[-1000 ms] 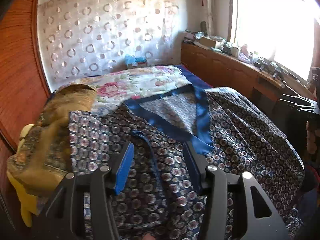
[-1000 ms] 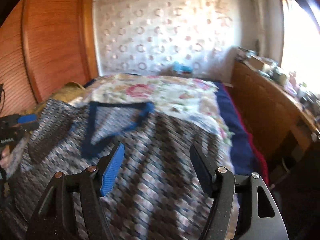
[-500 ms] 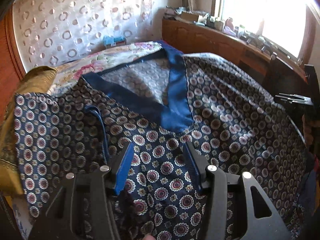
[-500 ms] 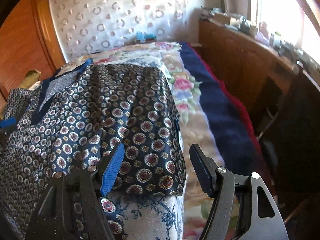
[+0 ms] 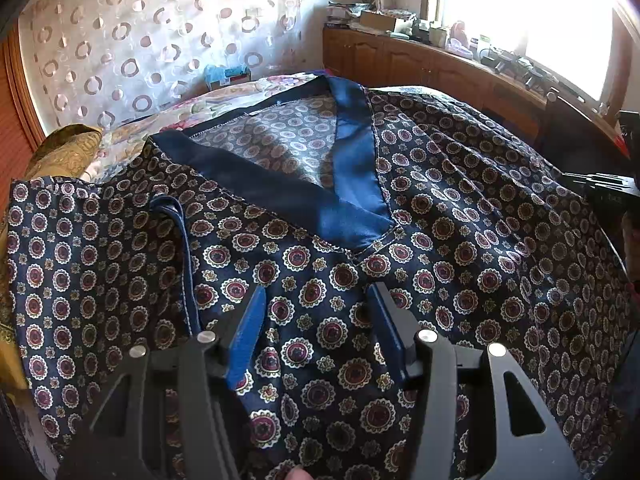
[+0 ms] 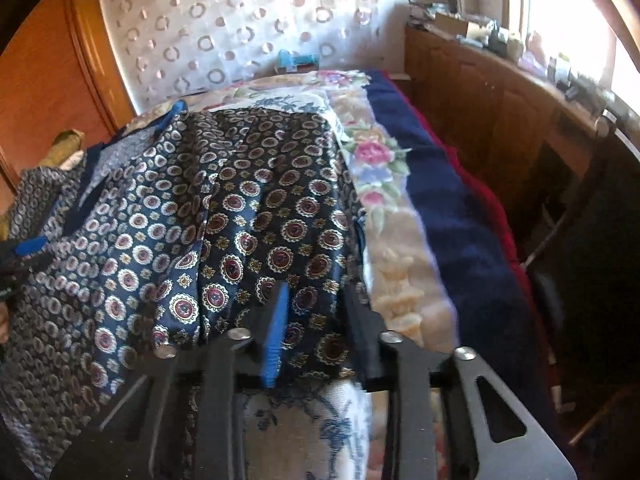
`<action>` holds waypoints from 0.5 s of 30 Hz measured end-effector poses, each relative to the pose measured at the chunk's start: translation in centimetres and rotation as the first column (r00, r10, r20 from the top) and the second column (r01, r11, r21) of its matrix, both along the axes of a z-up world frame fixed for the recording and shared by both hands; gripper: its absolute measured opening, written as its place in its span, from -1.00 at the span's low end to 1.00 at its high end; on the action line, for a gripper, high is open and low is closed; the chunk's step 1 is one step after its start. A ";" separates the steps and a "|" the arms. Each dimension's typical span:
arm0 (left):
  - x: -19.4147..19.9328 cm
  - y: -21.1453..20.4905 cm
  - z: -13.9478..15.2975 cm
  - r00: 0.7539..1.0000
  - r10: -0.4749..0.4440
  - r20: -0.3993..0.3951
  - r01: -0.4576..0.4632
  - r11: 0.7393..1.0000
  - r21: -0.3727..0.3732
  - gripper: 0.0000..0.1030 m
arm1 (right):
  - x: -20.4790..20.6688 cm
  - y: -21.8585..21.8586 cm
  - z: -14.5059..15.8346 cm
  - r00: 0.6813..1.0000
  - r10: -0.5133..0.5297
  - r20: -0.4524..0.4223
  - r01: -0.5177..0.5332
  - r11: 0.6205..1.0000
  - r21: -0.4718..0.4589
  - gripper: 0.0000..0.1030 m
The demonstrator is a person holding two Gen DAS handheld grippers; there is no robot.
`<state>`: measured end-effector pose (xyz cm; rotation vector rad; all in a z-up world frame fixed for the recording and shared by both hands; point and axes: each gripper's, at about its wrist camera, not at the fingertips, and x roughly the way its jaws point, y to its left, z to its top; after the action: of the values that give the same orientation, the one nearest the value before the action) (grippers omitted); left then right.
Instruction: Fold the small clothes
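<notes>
A navy patterned garment (image 5: pixel 440 240) with a plain blue V-neck collar (image 5: pixel 352 184) lies spread over the bed. My left gripper (image 5: pixel 316 300) is open just above its front, below the collar, with cloth under both pads. In the right wrist view the same garment (image 6: pixel 248 216) drapes over the bed's near right corner. My right gripper (image 6: pixel 316 304) has its pads narrowed around the garment's hem edge, with a strip of cloth between them. The other gripper (image 6: pixel 24 256) shows at the far left of that view.
A floral bedspread (image 6: pixel 384 184) and a navy blanket (image 6: pixel 460 216) cover the bed. An olive-gold cloth (image 5: pixel 60 152) lies at the left. A wooden cabinet (image 5: pixel 440 68) with clutter runs under the window on the right. A wooden wardrobe (image 6: pixel 52 80) stands at the left.
Both grippers have come down closer to the garment. The right gripper's pads have narrowed around the hem at the bed's corner. The left gripper stays open.
</notes>
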<state>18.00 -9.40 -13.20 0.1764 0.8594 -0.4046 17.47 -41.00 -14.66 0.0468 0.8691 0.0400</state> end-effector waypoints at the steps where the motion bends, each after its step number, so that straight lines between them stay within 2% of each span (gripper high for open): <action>1: 0.0 0.0 0.0 1.000 -0.002 -0.002 0.002 1.000 -0.004 0.05 | -0.1 0.0 0.1 1.000 -0.004 0.003 0.004 1.000 -0.019 -0.82; 2: 0.1 0.1 0.0 1.000 -0.003 -0.002 0.003 1.000 -0.004 0.06 | -0.1 0.0 0.1 1.000 -0.006 0.003 0.006 0.999 -0.034 -0.91; 4: 0.0 0.1 0.0 1.000 -0.003 0.000 0.003 1.000 0.001 0.07 | -0.2 0.0 0.3 1.000 0.001 0.012 0.000 0.999 -0.041 -0.96; 10: 0.0 -0.1 -0.1 1.000 0.000 0.001 0.000 1.000 0.000 0.08 | -0.5 1.3 2.4 0.996 0.028 0.085 -0.021 0.996 -0.081 -0.98; 15: 0.0 -0.1 -0.1 1.000 0.001 0.000 -0.001 1.000 0.000 0.09 | -0.1 3.4 5.3 0.982 0.080 0.171 -0.071 0.996 -0.060 -0.98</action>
<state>18.00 -9.48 -13.29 0.1757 0.8591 -0.4032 17.38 -37.60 -9.33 -0.0394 0.6968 0.0904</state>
